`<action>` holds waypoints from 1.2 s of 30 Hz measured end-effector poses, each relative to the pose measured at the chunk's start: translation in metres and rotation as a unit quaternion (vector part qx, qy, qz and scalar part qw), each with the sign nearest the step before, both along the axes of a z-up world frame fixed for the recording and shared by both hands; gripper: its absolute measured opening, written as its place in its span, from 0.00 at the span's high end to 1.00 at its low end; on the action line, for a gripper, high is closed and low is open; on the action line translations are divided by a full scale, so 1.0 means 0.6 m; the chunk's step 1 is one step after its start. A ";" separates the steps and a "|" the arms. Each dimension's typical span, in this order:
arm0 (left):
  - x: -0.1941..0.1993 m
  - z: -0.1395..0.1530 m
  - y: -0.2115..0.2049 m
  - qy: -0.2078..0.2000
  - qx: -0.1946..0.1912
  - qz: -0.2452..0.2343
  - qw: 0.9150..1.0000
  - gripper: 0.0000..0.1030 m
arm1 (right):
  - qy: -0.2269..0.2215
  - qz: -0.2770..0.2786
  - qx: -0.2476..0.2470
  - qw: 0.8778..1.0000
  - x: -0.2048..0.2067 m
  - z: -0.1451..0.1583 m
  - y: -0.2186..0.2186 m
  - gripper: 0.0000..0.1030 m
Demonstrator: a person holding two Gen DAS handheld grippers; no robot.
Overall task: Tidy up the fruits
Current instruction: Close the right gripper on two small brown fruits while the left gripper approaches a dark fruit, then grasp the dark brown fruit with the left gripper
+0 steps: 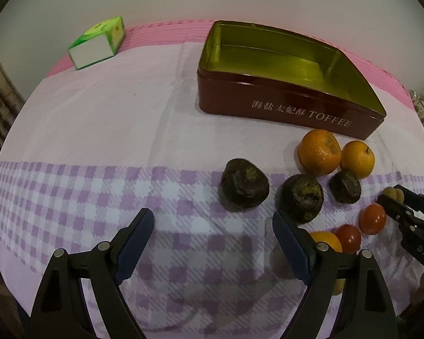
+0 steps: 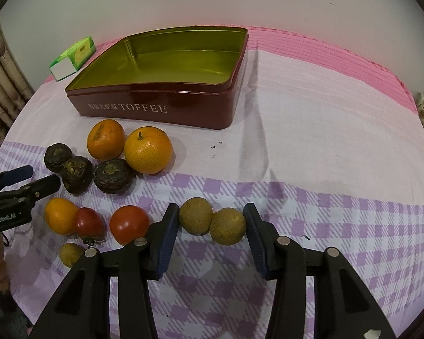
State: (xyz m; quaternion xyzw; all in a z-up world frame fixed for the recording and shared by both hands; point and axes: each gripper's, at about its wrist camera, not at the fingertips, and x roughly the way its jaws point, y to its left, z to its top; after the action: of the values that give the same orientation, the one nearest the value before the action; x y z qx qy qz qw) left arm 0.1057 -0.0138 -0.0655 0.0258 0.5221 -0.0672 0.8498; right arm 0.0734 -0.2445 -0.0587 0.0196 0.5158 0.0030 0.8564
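Right gripper [image 2: 212, 226] around two longans [image 2: 212, 223] (touching)

Our left gripper [image 1: 212, 243] and right gripper [image 2: 210, 238] look alike: black plastic arms, angular with triangular cut-outs, joined by round silver pins. Each finger carries a dark blue ribbed pad [image 2: 166, 243]. White lettering reading "GenRobot.AI" marks the side of the left gripper's body [image 2: 1, 220].
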 end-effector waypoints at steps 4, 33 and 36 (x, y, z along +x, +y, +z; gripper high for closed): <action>0.020 -0.003 0.000 -0.001 -0.004 0.000 1.000 0.22 | -0.001 -0.001 0.001 1.000 0.001 -0.001 0.002 0.57; 0.062 -0.010 -0.025 -0.010 -0.023 -0.027 0.999 0.63 | -0.001 -0.002 0.002 1.000 0.002 0.001 0.002 0.57; 0.061 -0.010 -0.026 -0.013 -0.020 -0.031 0.999 0.63 | -0.002 -0.003 0.002 1.000 0.002 0.001 0.002 0.57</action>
State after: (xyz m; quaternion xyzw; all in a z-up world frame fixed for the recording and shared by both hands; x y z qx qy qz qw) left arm 0.1422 -0.0292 -0.0717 0.0259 0.5083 -0.1036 0.8545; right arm 0.0745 -0.2431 -0.0580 0.0227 0.5144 0.0017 0.8573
